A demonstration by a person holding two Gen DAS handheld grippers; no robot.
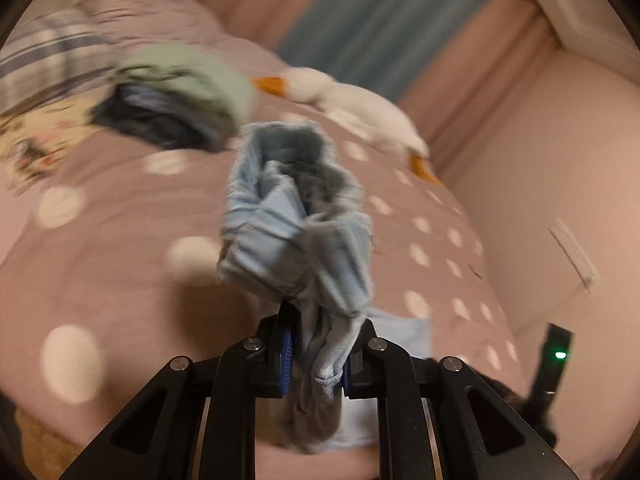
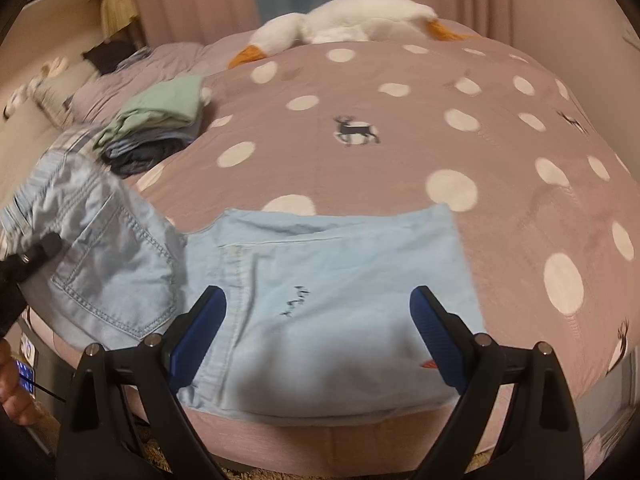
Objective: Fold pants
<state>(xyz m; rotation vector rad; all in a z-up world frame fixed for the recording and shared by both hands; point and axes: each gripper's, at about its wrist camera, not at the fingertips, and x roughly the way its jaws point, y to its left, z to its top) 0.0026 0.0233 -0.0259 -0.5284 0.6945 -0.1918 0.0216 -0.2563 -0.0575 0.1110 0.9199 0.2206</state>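
Left gripper (image 1: 316, 354) is clenching a bunched waistband end of the light blue pants (image 2: 320, 300), lifting it above the bed (image 2: 400, 152). Right gripper (image 2: 318, 320) is hanging released, jaws wide, over the rest of the pants, which are lying flat at the bed's near edge. A folded clothes pile (image 2: 160, 120) is sitting toward the far left side, and a plush goose (image 2: 348, 20) is lying along the far edge.
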